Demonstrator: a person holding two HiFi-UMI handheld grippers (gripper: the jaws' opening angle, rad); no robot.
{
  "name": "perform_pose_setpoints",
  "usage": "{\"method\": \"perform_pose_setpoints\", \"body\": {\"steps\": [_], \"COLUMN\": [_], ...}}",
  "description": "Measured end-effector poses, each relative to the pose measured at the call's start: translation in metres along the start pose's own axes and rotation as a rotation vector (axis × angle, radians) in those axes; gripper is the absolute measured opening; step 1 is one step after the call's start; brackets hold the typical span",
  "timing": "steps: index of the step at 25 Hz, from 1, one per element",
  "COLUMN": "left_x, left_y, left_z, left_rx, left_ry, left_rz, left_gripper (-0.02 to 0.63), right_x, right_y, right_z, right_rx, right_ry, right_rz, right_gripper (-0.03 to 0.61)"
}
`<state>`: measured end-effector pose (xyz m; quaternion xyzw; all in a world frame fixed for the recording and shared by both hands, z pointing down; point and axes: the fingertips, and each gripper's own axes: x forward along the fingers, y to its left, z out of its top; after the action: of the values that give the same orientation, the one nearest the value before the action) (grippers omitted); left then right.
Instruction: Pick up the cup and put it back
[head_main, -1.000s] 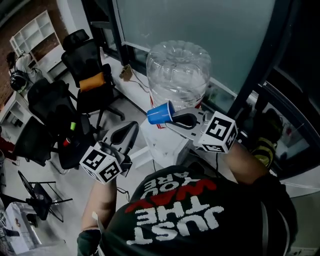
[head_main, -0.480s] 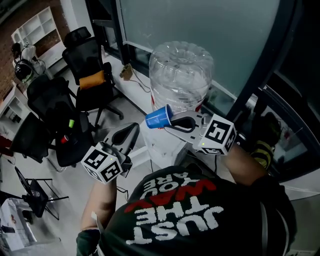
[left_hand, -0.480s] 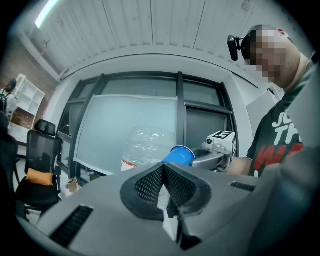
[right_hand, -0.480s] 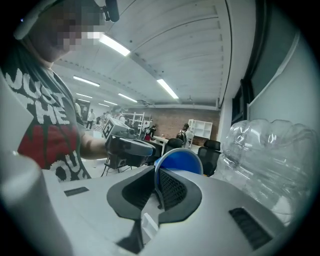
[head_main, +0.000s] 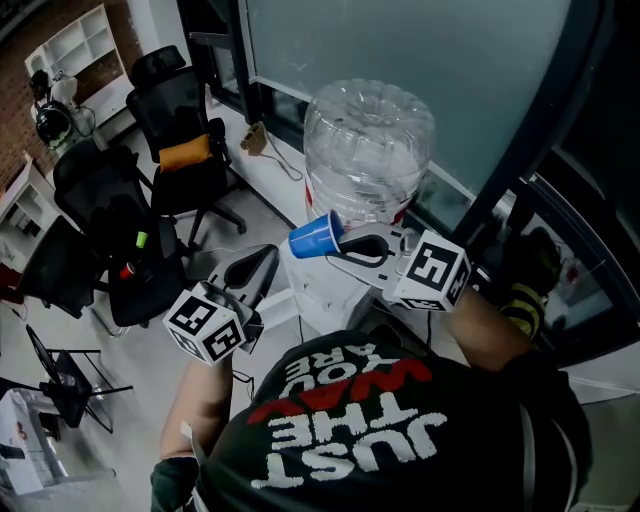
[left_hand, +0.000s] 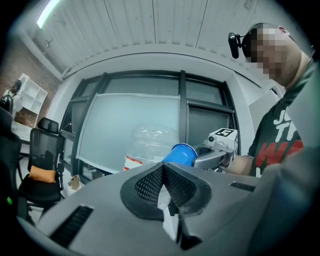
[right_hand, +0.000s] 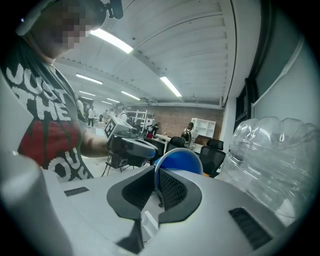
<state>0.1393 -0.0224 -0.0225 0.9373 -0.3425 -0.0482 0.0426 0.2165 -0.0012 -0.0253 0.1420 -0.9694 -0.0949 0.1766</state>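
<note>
The right tool (head_main: 341, 243) pinches the rim of the blue cup (head_main: 314, 237), its jaws nearly together with the cup wall between them. Its forearm comes in from the lower right of the head view, and the tool points left and slightly down. The cup hangs in the air on its side at frame centre, base to the left, in front of the clear water-cooler bottle (head_main: 369, 150). The left tool (head_main: 262, 263), jaws pressed together on nothing, is held level at lower left, apart from the cup.
</note>
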Motion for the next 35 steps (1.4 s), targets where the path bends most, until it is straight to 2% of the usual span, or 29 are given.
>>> {"method": "perform_pose_setpoints", "body": {"steps": [6, 12, 16, 20, 24, 28, 32, 35], "left_x": [-0.011, -0.041, -0.065, -0.100, -0.131, -0.153, -0.171, -0.172], "left_y": [0.009, 0.026, 0.045, 0.071, 0.108, 0.152, 0.176, 0.194], "left_z": [-0.014, -0.045, -0.080, -0.135, -0.197, -0.279, -0.380, -0.454], "left_rx": [-0.010, -0.069, -0.115, -0.157, -0.186, -0.240, -0.360, -0.386], "left_ry": [0.018, 0.049, 0.067, 0.103, 0.151, 0.217, 0.272, 0.285], "left_rz": [0.038, 0.135, 0.200, 0.277, 0.344, 0.392, 0.400, 0.391], "left_gripper": [0.008, 0.008, 0.008, 0.008, 0.008, 0.008, 0.008, 0.008], "right_x": [0.011, 0.046, 0.085, 0.144, 0.209, 0.276, 0.328, 0.361], "right_y": [0.010, 0.035, 0.053, 0.084, 0.109, 0.124, 0.151, 0.162], "right_z": [-0.007, -0.020, -0.044, -0.086, -0.141, -0.219, -0.314, -0.399], "right_rx": [-0.008, -0.017, -0.021, -0.023, 0.019, 0.035, 0.028, 0.020], "right_ry": [0.042, 0.111, 0.159, 0.241, 0.321, 0.405, 0.525, 0.596], "right_rz": [0.030, 0.134, 0.204, 0.282, 0.341, 0.342, 0.324, 0.291], "right_gripper": [0.049, 0.049, 0.049, 0.049, 0.049, 0.049, 0.049, 0.049]}}
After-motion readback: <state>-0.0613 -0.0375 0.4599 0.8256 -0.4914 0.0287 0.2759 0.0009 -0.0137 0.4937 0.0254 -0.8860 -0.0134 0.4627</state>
